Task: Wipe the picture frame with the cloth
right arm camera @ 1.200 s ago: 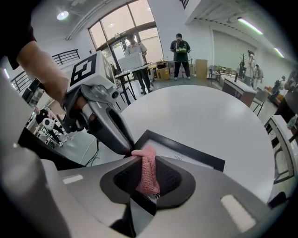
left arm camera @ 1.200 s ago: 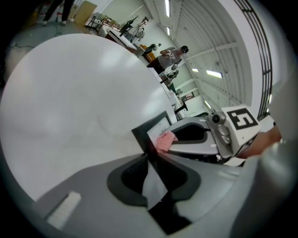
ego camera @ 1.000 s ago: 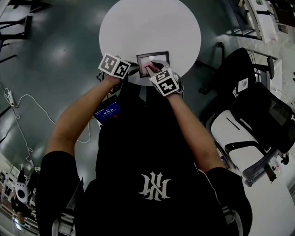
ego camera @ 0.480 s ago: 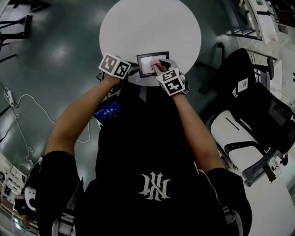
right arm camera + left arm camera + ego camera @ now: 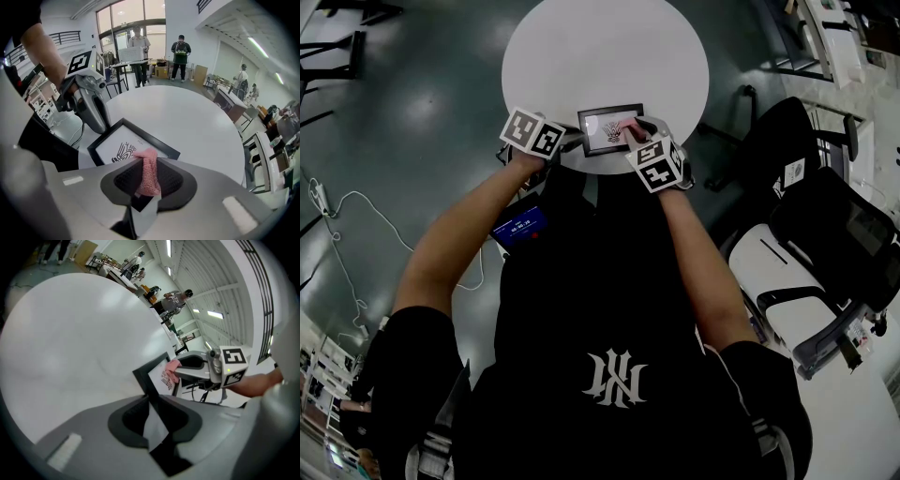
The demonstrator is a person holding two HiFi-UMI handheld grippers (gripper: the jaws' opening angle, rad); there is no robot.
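Left gripper (image 5: pixel 151 422): clamps frame (image 5: pixel 117 140) edge.
Right gripper (image 5: pixel 146 188): pinches cloth (image 5: pixel 149 169).
Change: cloth has slid rightward across glass; wiping under way.

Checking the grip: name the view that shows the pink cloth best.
The right gripper view: the pink knitted cloth sits large and sharp, pinched between the right tongs, over the black picture frame. The head view shows only a small pink patch; the left gripper view, a distant pink tuft.
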